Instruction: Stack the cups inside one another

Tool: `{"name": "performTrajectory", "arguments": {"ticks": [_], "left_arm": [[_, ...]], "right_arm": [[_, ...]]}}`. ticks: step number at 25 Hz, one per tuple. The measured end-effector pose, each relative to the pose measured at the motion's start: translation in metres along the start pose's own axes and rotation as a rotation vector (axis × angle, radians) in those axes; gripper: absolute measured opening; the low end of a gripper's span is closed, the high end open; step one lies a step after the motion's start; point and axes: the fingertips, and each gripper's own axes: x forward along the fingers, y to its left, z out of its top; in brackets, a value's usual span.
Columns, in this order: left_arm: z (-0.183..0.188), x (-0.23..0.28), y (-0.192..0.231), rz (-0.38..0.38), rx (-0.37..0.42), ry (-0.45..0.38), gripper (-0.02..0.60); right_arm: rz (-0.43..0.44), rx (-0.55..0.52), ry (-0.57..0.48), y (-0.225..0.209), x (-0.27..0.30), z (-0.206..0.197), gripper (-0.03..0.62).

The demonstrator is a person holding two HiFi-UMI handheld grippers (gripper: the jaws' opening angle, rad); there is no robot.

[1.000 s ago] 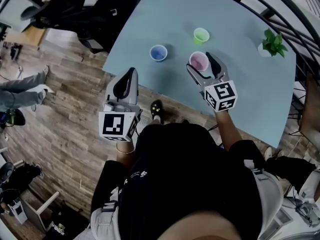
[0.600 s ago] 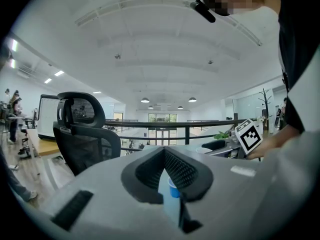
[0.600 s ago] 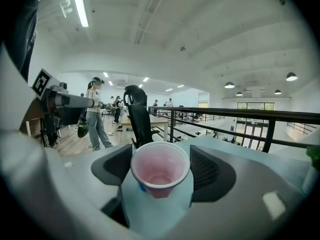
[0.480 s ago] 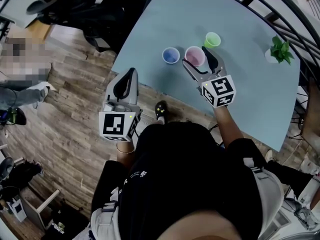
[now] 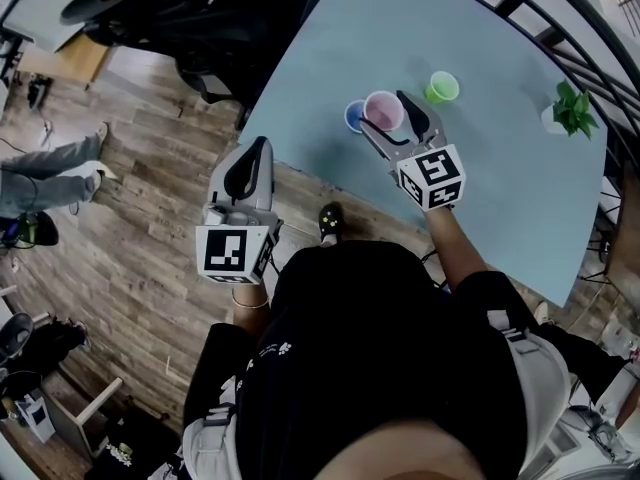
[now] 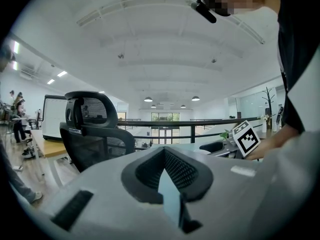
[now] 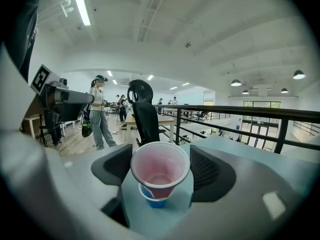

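So the pink cup (image 7: 160, 166) is sitting upright in the right claw (image 5: 388, 120), mouth pointing up and long axis running pretty much vertical. The jaws are pinching it from both sides just under the rim. Half a second ago it was hanging next to the blue cup (image 7: 152, 200). Now it's hovering right over it, with its base lining up with the blue one's mouth. Can't tell if it's actually dipping inside yet. The blue cup is standing on the tabletop (image 5: 480, 188) near the edge, mouth up too. A second back the pink one was over by the green cup (image 5: 441, 87), which is now standing well apart to the right. A little plant (image 5: 573, 108) is sitting further right still. The left claw (image 6: 167, 184) is doing nothing new, hanging off the tabletop over the wood floor (image 5: 150, 228) same as before. Its jaws are pressing together with nothing in them.
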Motion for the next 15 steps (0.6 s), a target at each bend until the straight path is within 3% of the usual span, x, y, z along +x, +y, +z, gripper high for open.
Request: {"name": "performTrajectory", "arguments": {"ticks": [15], "left_arm": [[-0.007,0.003,0.035,0.023,-0.018,0.010,-0.008]], "right_arm": [[-0.003,0.007,0.075,0.008,0.033,-0.027,0.357]]}}
